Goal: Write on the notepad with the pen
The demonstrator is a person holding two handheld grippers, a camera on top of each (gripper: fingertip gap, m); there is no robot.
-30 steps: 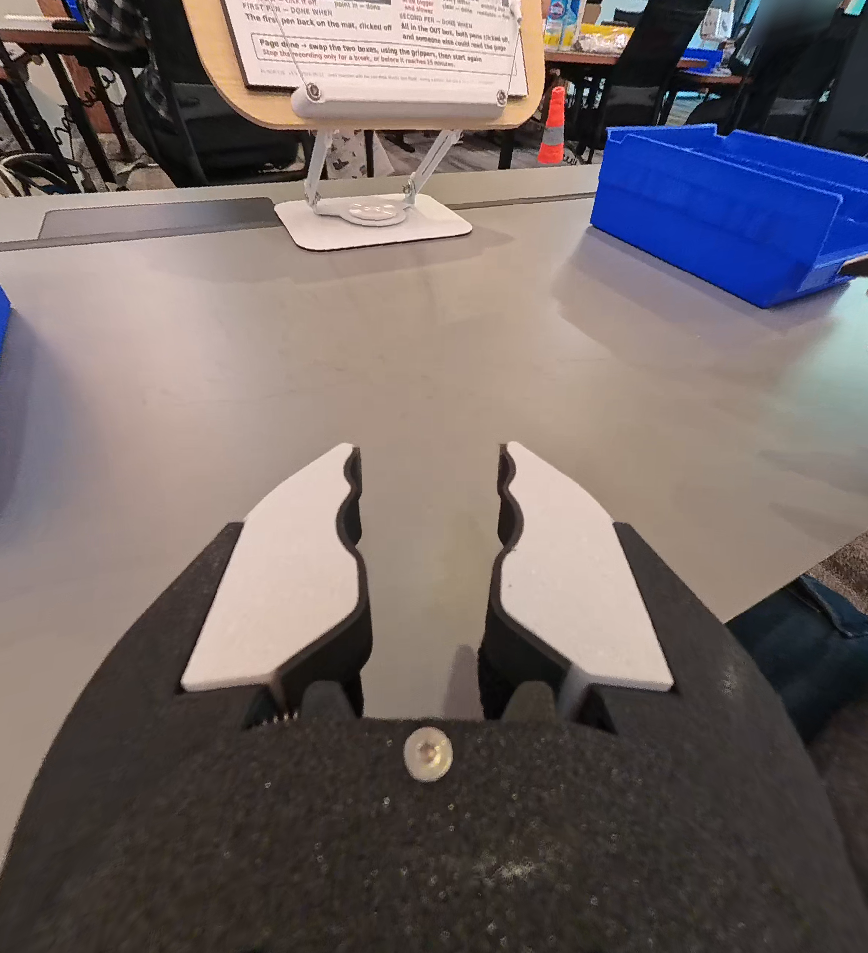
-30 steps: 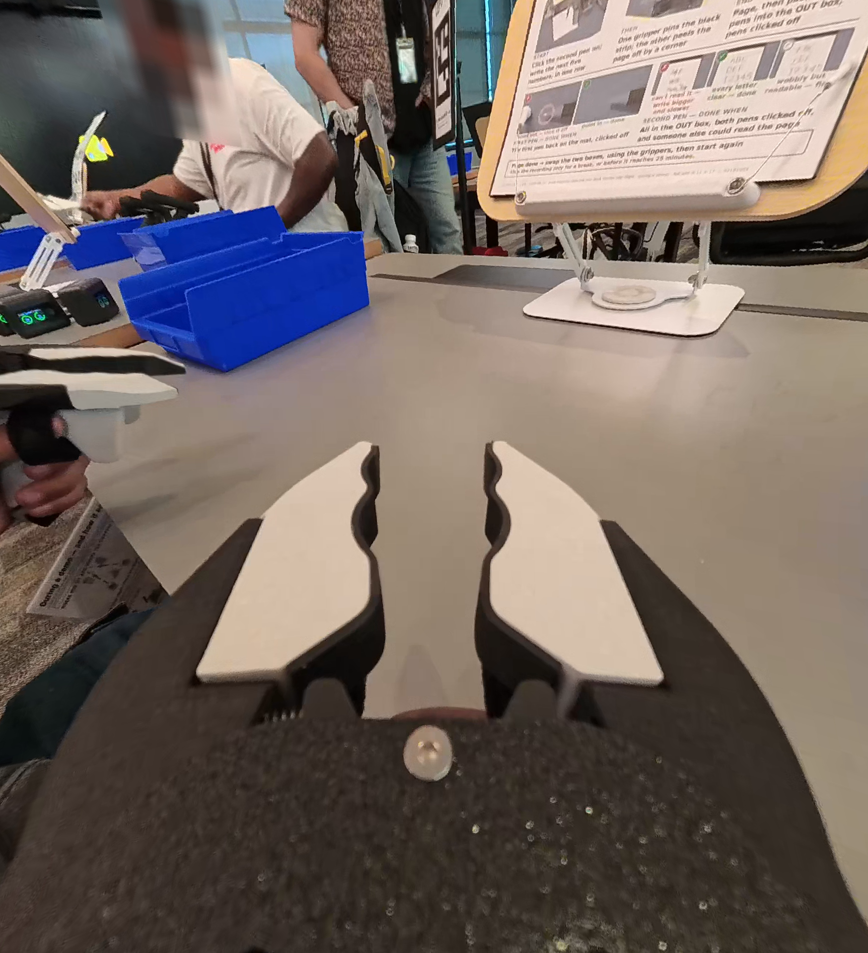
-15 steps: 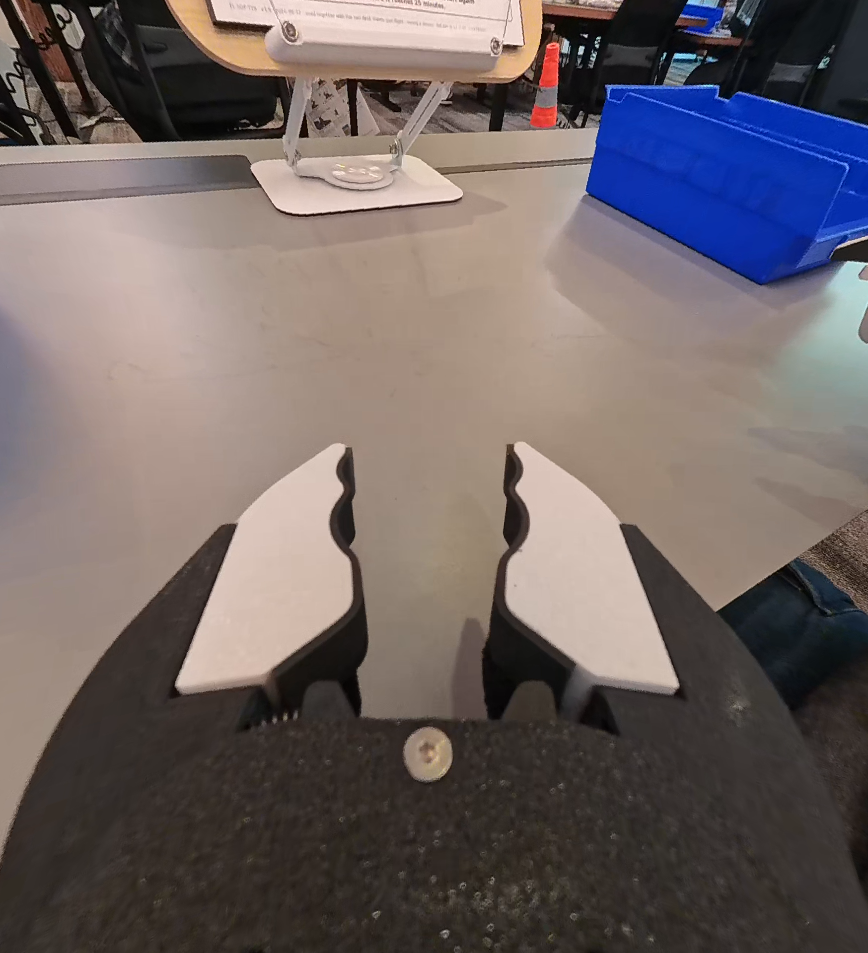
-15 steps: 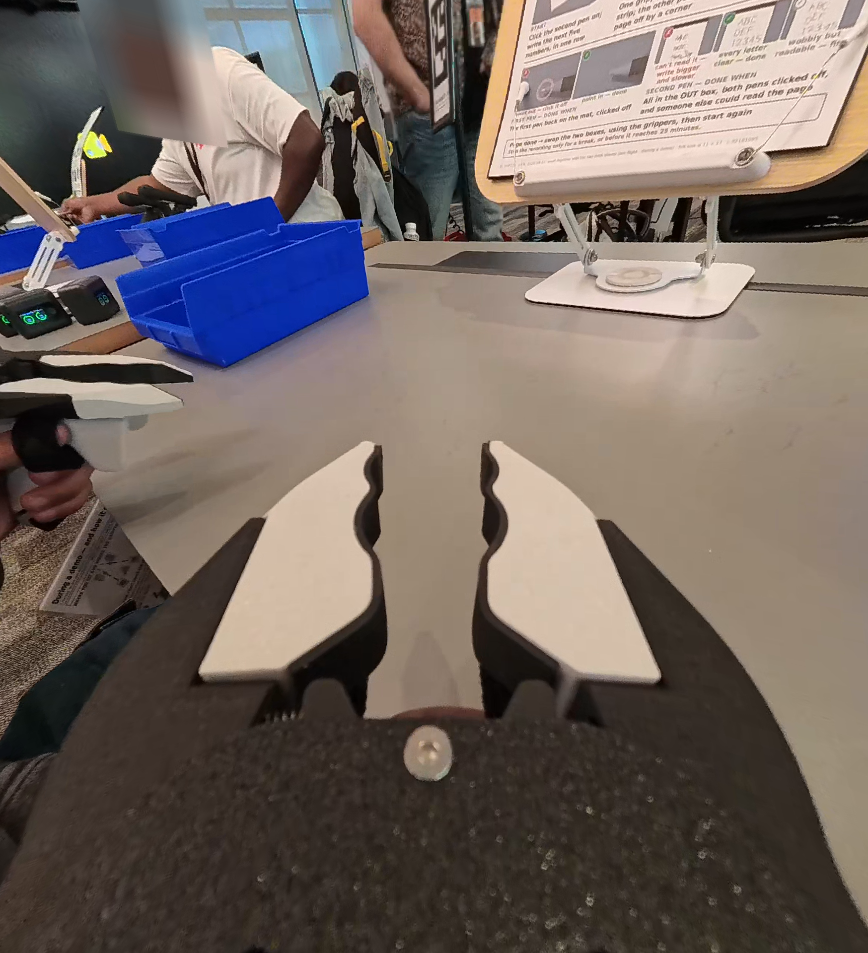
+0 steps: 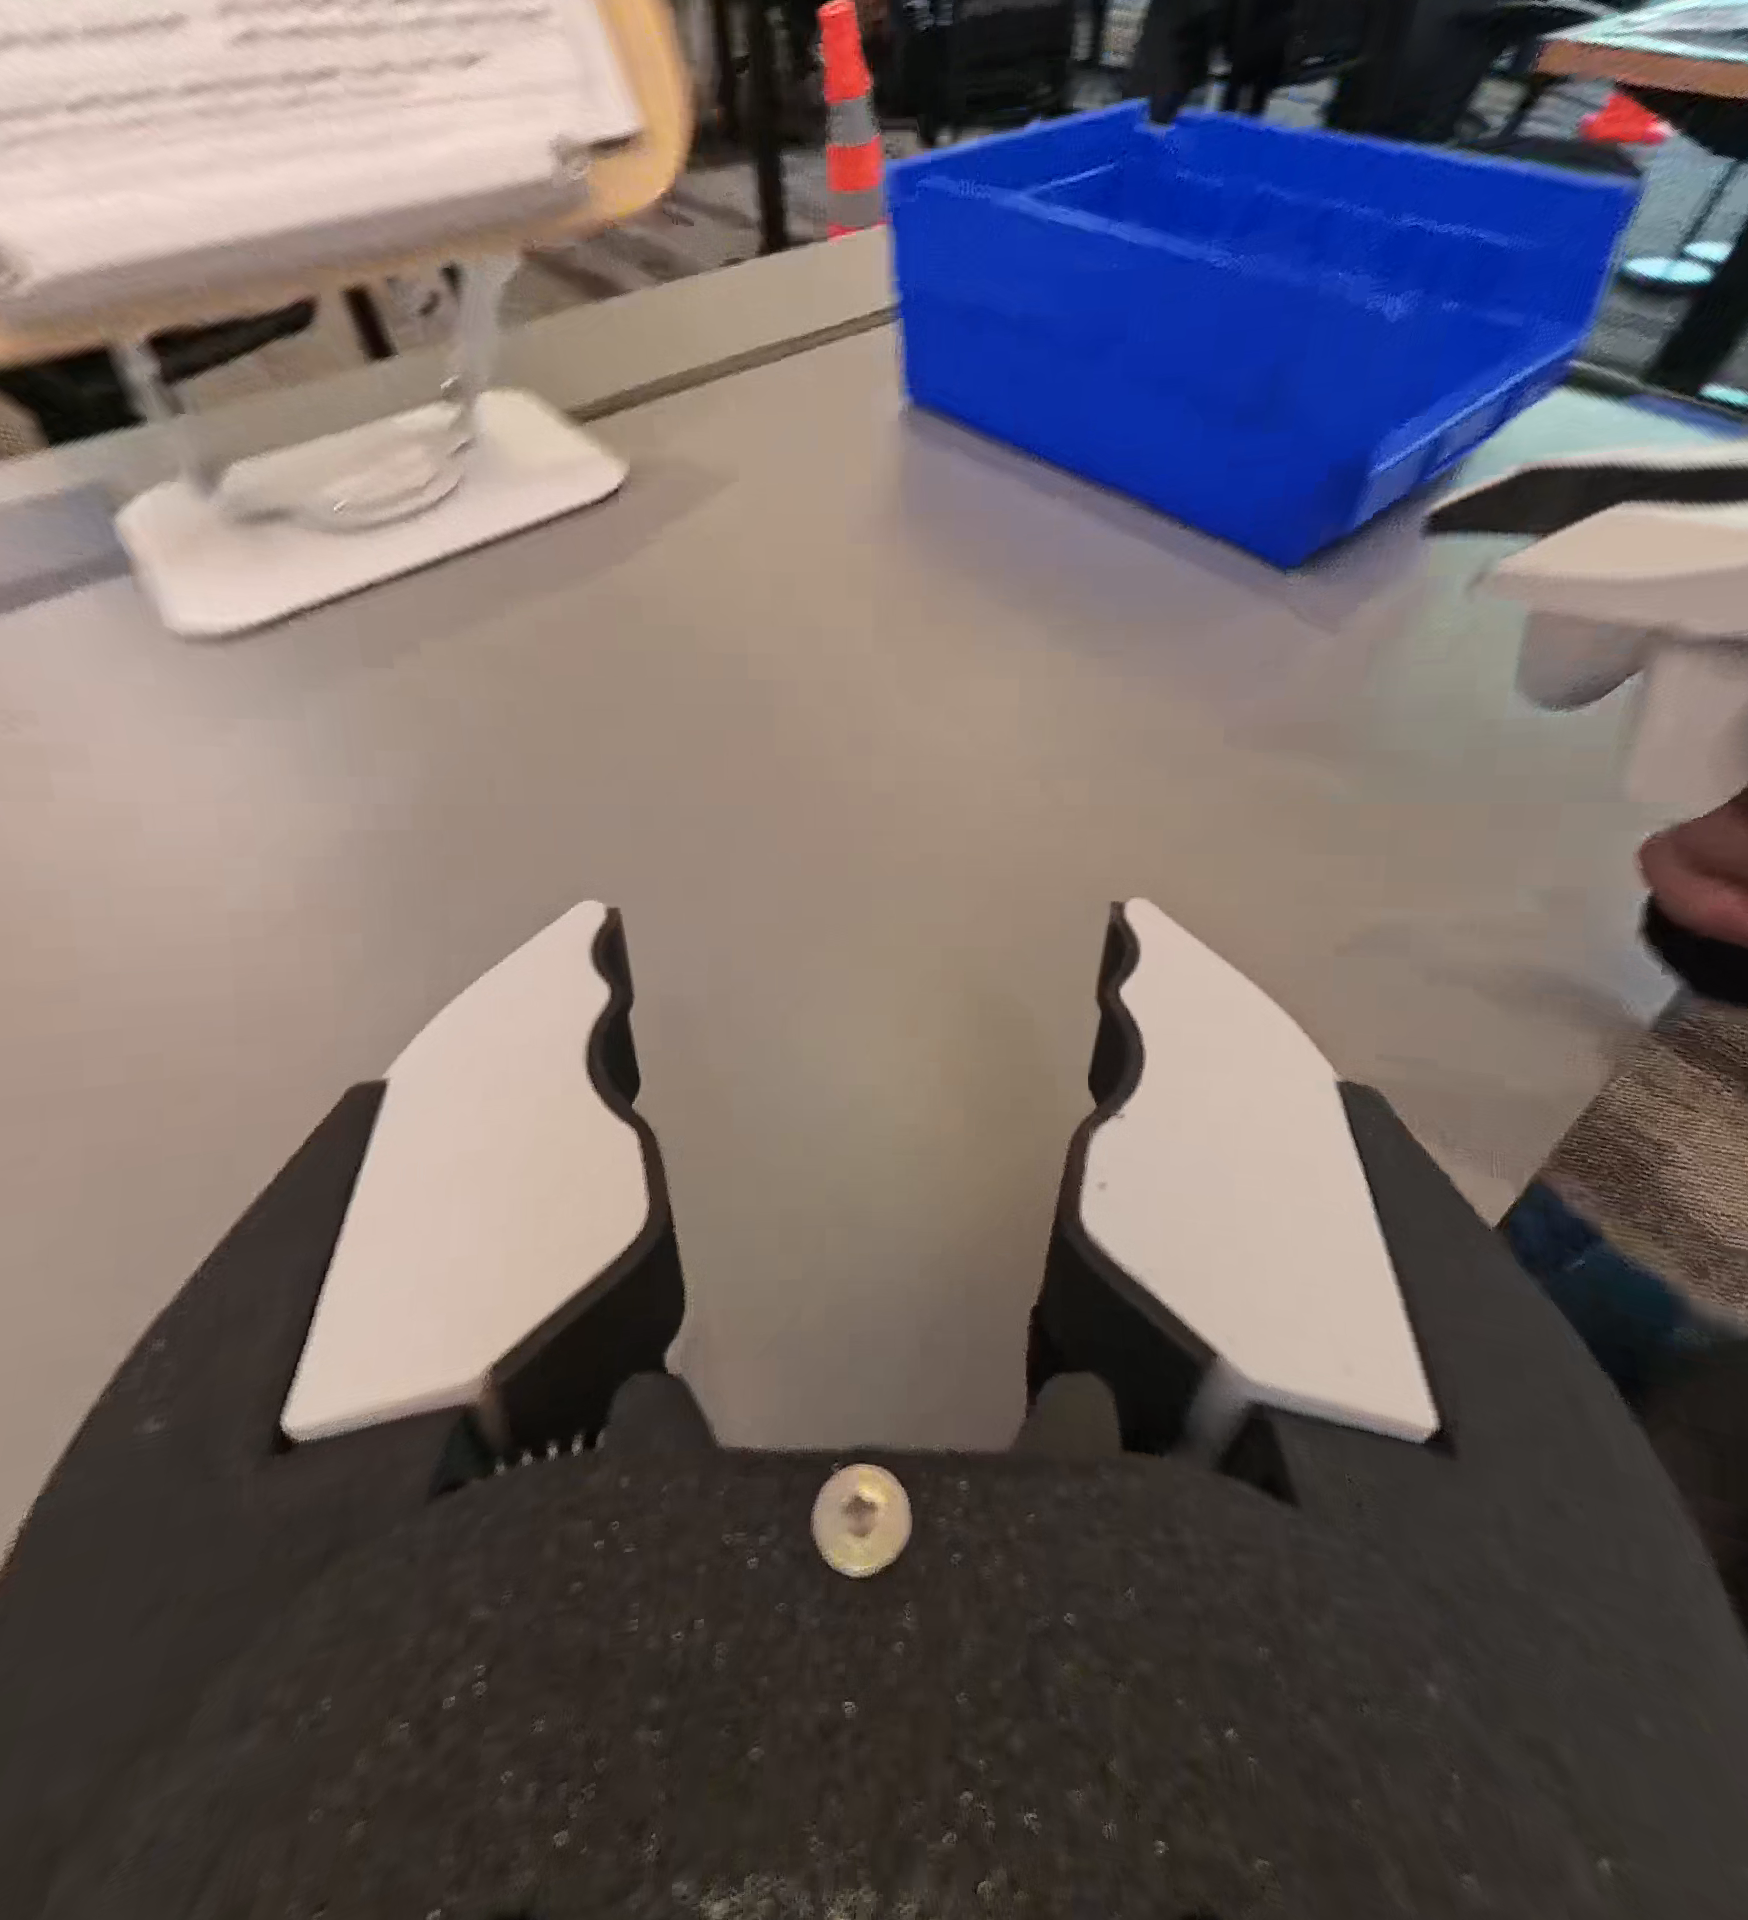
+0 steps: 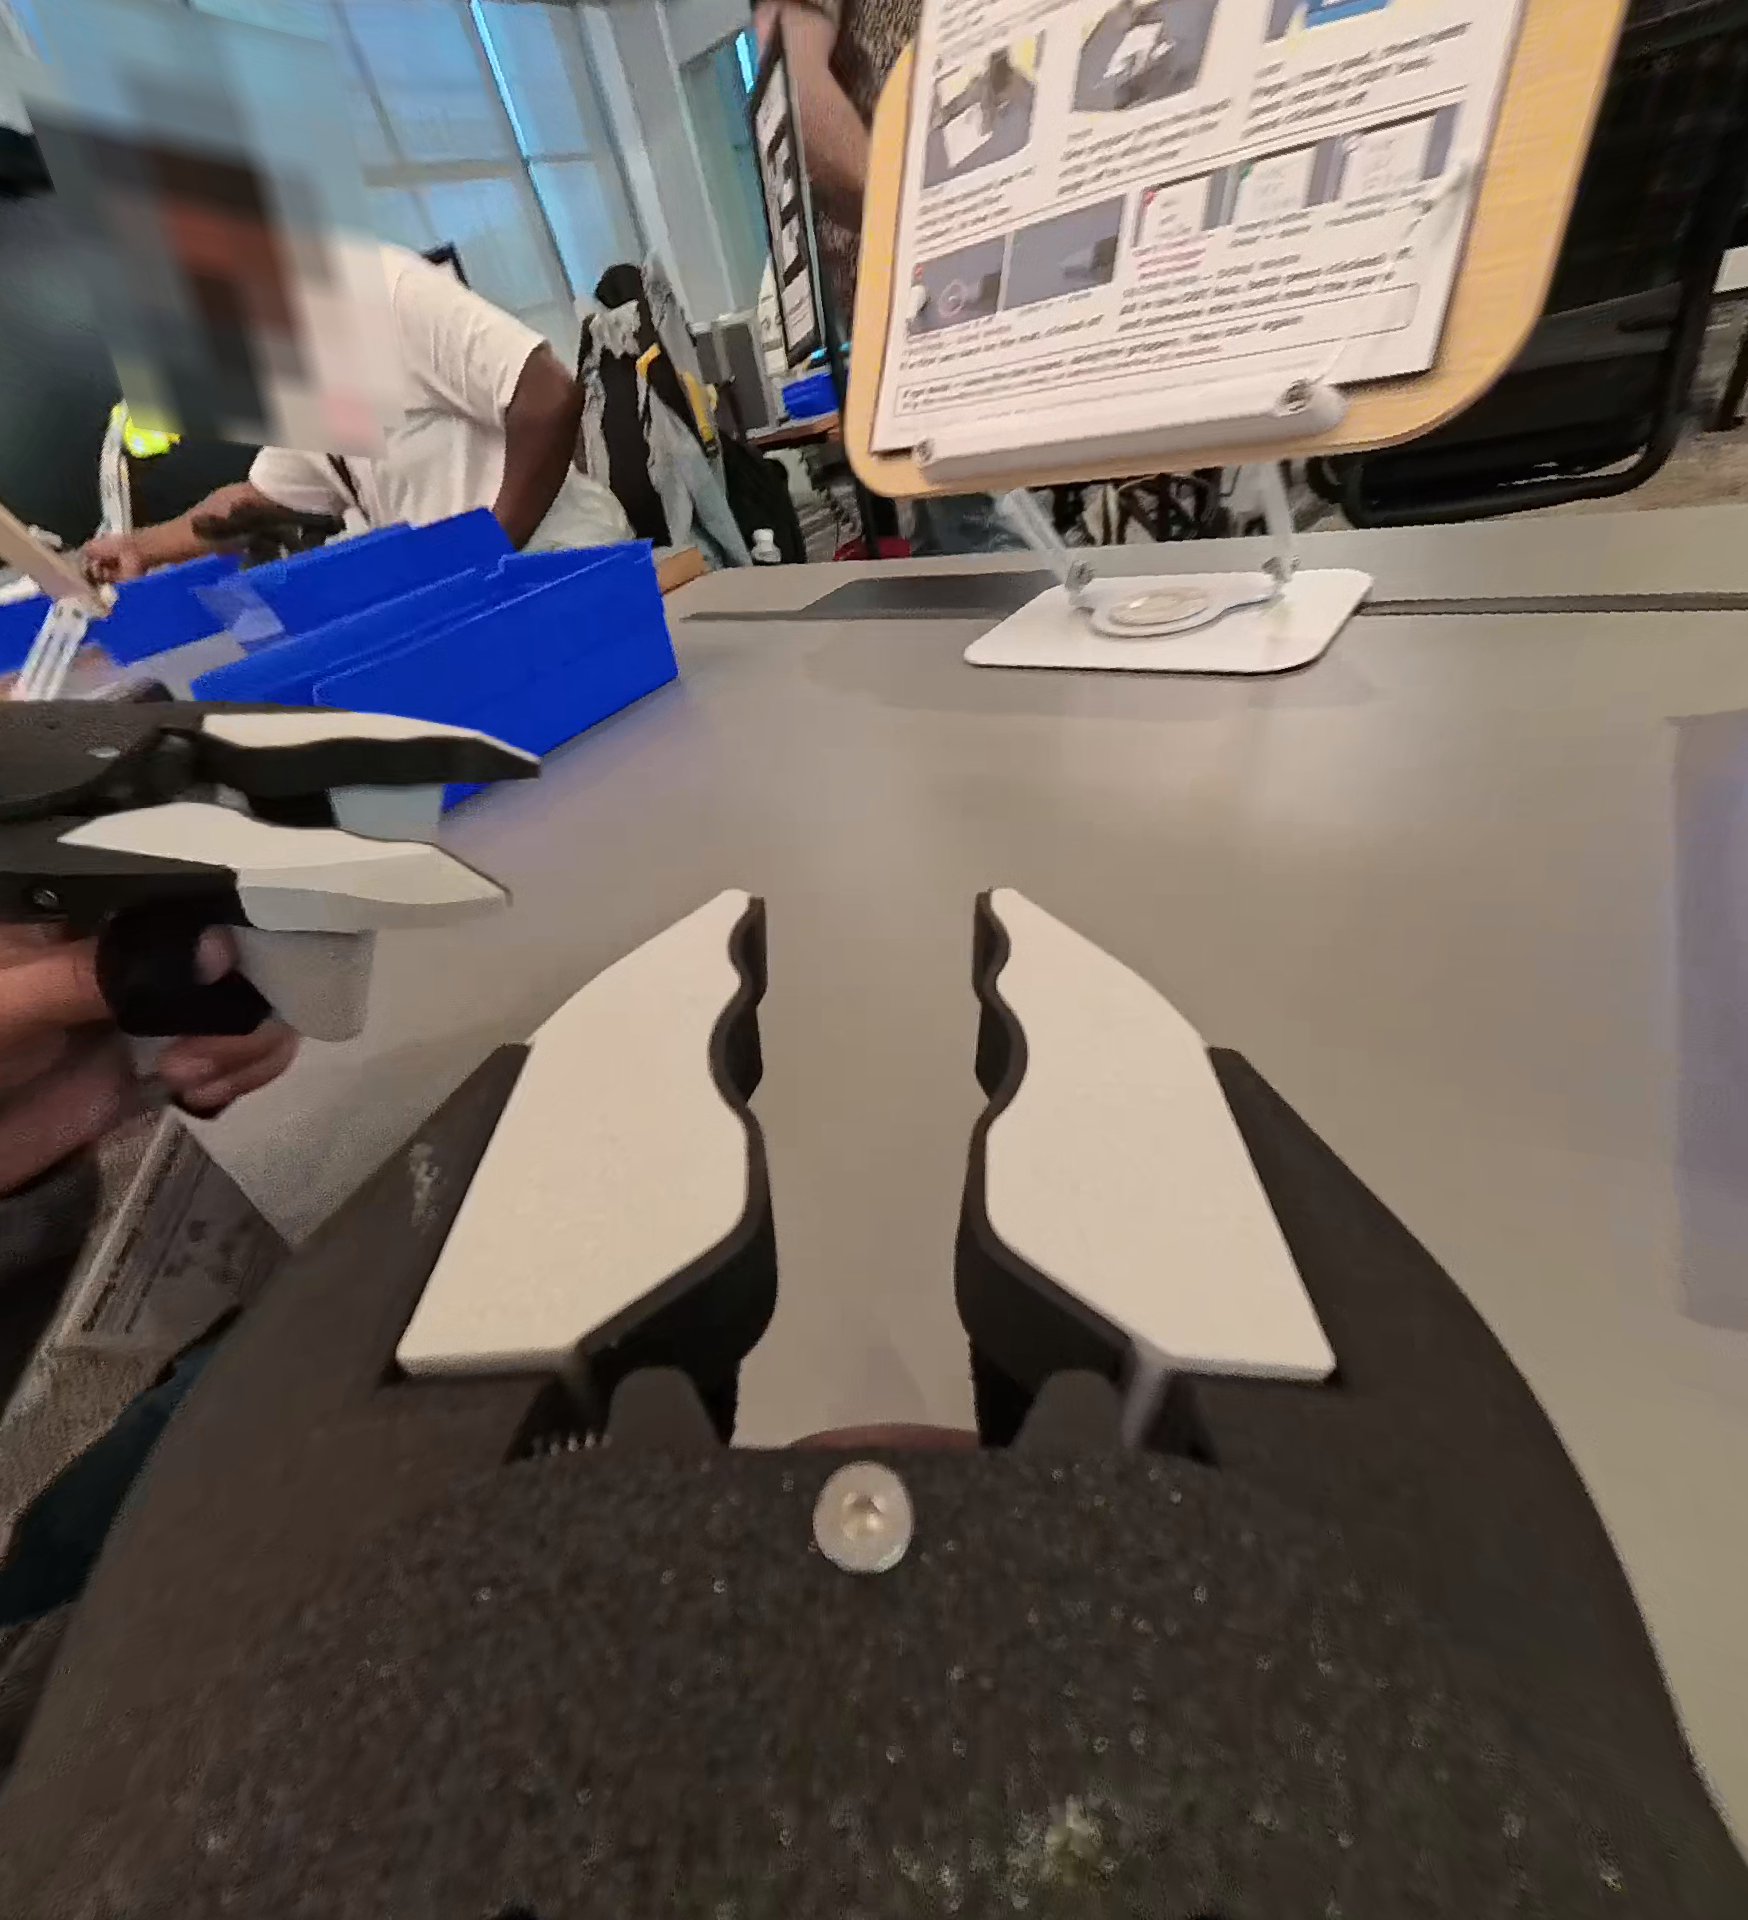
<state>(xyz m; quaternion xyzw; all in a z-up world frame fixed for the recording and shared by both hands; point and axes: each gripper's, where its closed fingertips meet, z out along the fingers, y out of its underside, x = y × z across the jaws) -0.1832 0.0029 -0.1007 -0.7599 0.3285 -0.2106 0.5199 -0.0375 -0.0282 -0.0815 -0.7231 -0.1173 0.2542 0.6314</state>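
Note:
No pen and no notepad show in either view. My left gripper (image 5: 865,914) is open wide and empty above the bare grey table (image 5: 849,727). My right gripper (image 6: 870,902) is open with a narrower gap, also empty, over the same table (image 6: 1265,883). Each gripper shows in the other's view: the right one (image 5: 1628,551) at the right edge, held by a hand (image 5: 1743,883), and the left one (image 6: 517,831) at the left, open, held by a hand (image 6: 8,1039).
A blue bin (image 5: 1213,312) stands on the table at the far right; a second blue bin (image 6: 496,644) stands at the far left. A wooden board with an instruction sheet (image 6: 1161,229) on a white stand (image 6: 1171,623) is at the back. A person (image 6: 434,395) sits at the neighbouring table.
My left gripper has opened wider and swung right, so the blue bin is now more central in its view. My right gripper has turned slightly right; its jaw gap is unchanged.

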